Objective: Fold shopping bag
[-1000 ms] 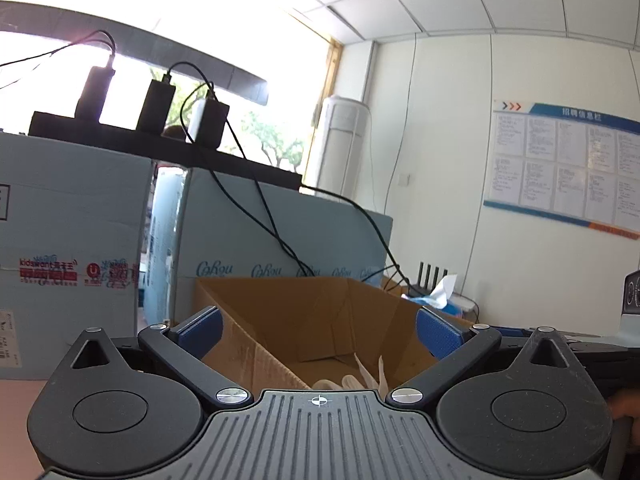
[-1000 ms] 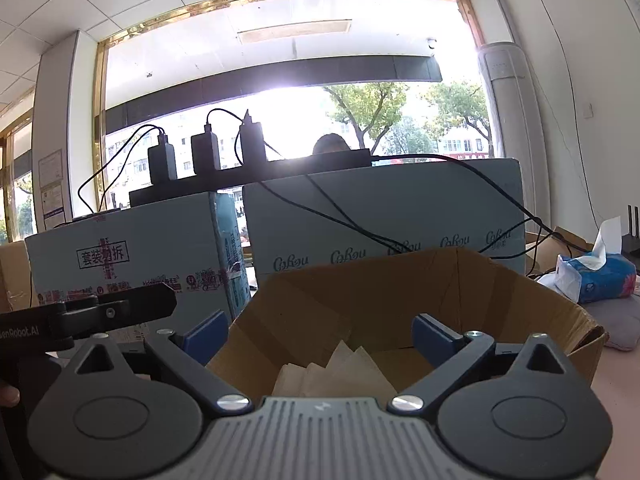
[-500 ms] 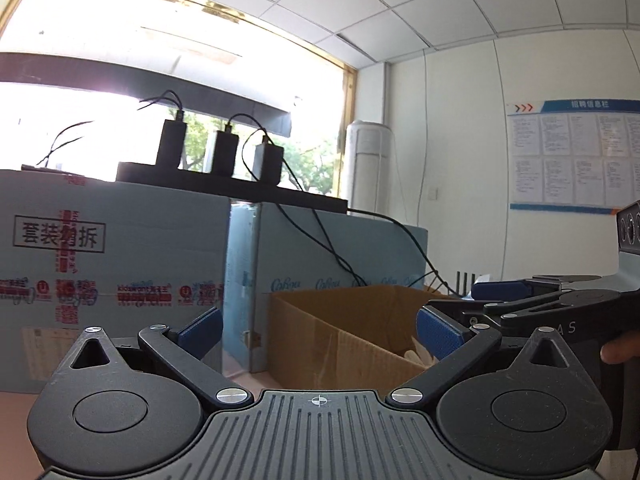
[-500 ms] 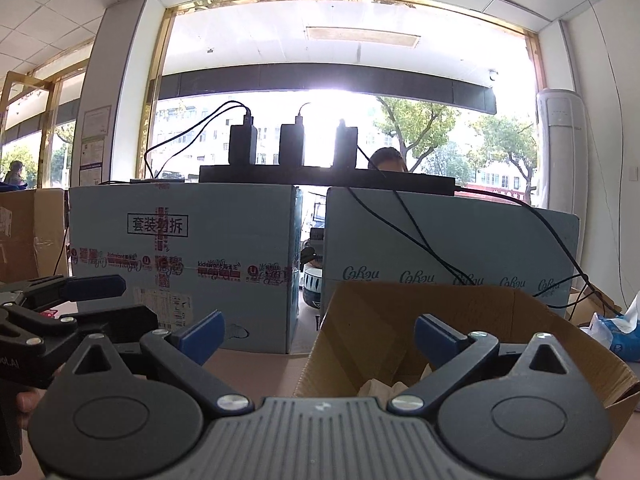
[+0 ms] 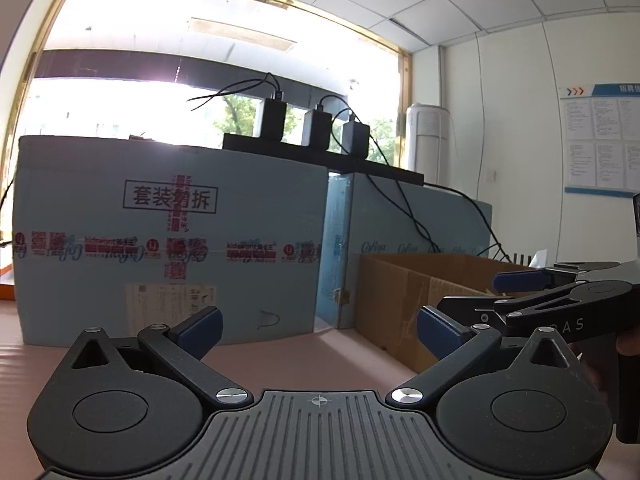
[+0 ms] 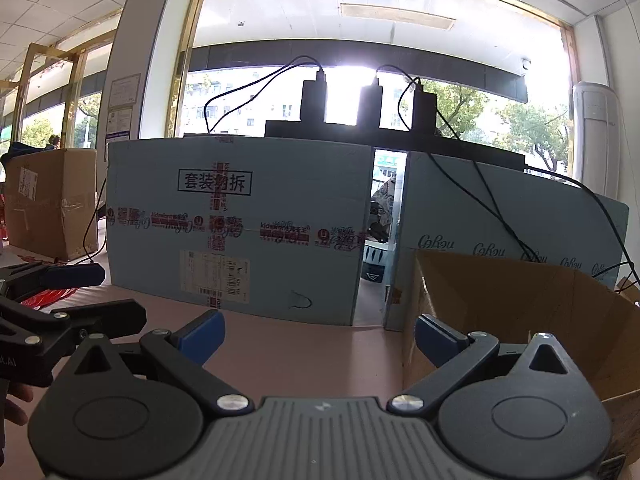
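Note:
My left gripper (image 5: 318,332) is open, with nothing between its blue pads (image 5: 200,330), low over the pink tabletop (image 5: 280,356). My right gripper (image 6: 318,336) is open and empty too. Each shows in the other's view: the right gripper (image 5: 470,293) at the right edge in front of the brown box (image 5: 400,296), the left gripper (image 6: 120,294) at the left edge. A red crumpled piece (image 6: 46,298), possibly the shopping bag, lies on the table behind the left gripper, mostly hidden. The inside of the brown box (image 6: 520,304) is not visible.
Two tall light-blue cartons (image 6: 240,224) stand across the back of the table with a gap between them (image 6: 378,240). A power strip with chargers (image 6: 392,128) and trailing cables lies on top. A brown carton (image 6: 52,204) stands far left. A hand (image 6: 16,404) holds the left gripper.
Both grippers have swung left, away from the open brown box. The folded bags inside it have dropped out of sight, and the blue cartons and pink table now fill both views.

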Action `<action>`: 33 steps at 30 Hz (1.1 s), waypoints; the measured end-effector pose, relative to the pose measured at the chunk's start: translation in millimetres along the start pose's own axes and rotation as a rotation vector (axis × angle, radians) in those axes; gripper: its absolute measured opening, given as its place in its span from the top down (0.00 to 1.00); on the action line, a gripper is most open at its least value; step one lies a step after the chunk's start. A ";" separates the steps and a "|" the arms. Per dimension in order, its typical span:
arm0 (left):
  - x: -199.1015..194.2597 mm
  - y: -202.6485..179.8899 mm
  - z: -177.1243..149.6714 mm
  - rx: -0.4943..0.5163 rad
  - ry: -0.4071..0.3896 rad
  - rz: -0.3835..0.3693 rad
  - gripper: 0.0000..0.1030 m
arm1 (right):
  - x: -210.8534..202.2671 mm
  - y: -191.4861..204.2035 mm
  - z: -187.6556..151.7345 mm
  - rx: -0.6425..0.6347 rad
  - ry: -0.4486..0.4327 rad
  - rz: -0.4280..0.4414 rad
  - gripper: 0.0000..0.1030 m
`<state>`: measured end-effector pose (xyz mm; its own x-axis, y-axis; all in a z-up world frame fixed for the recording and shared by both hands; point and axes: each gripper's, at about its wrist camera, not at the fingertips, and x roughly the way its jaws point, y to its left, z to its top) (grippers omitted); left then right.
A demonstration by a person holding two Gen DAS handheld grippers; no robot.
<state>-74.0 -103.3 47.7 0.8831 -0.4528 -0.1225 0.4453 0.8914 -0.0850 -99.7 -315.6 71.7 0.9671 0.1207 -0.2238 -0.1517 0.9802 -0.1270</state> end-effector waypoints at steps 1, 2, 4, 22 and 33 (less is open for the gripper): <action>-3.4 4.4 -1.8 -0.003 0.007 0.014 0.00 | 2.1 4.0 -2.0 -0.002 0.009 0.015 0.00; -7.1 9.3 -3.9 -0.008 0.009 0.033 0.00 | 4.3 8.0 -4.0 -0.005 0.018 0.031 0.00; -13.3 17.8 -7.3 -0.016 0.010 0.070 0.00 | 8.5 14.2 -8.0 -0.004 0.033 0.050 0.00; -17.8 83.0 -31.4 -0.089 0.154 0.388 0.00 | 65.8 32.1 -51.1 0.091 0.199 0.129 0.00; -12.1 94.9 -37.8 -0.076 0.282 0.489 0.00 | 91.9 23.6 -65.7 0.148 0.292 0.067 0.00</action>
<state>-48.0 -14.0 3.8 0.9058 0.0149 -0.4235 -0.0264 0.9994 -0.0214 -27.9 -291.7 -15.4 0.8534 0.1567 -0.4971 -0.1608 0.9864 0.0348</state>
